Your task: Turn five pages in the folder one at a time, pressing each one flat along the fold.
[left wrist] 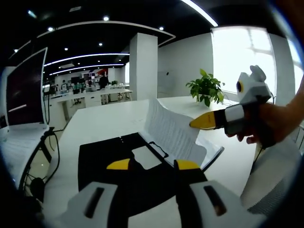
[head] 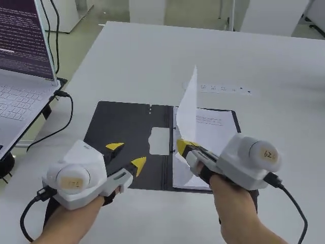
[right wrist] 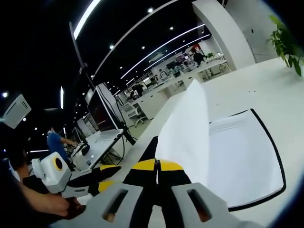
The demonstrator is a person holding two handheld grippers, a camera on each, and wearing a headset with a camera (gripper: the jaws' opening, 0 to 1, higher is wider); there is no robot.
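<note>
Mid-frame the folder lies open, one page, likely light and floppy, pinched upright at its lower edge by the right gripper, a sound hold if gentle; the left gripper gapes wide at lower left.

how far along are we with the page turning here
Done: nothing yet by the look of it; the folder has no turned page lying on its left cover. In hand: the right gripper is shut on one page, standing upright at the fold; the left gripper hangs open over the cover. Left: lay it over, press it flat, then likely four more.
</note>
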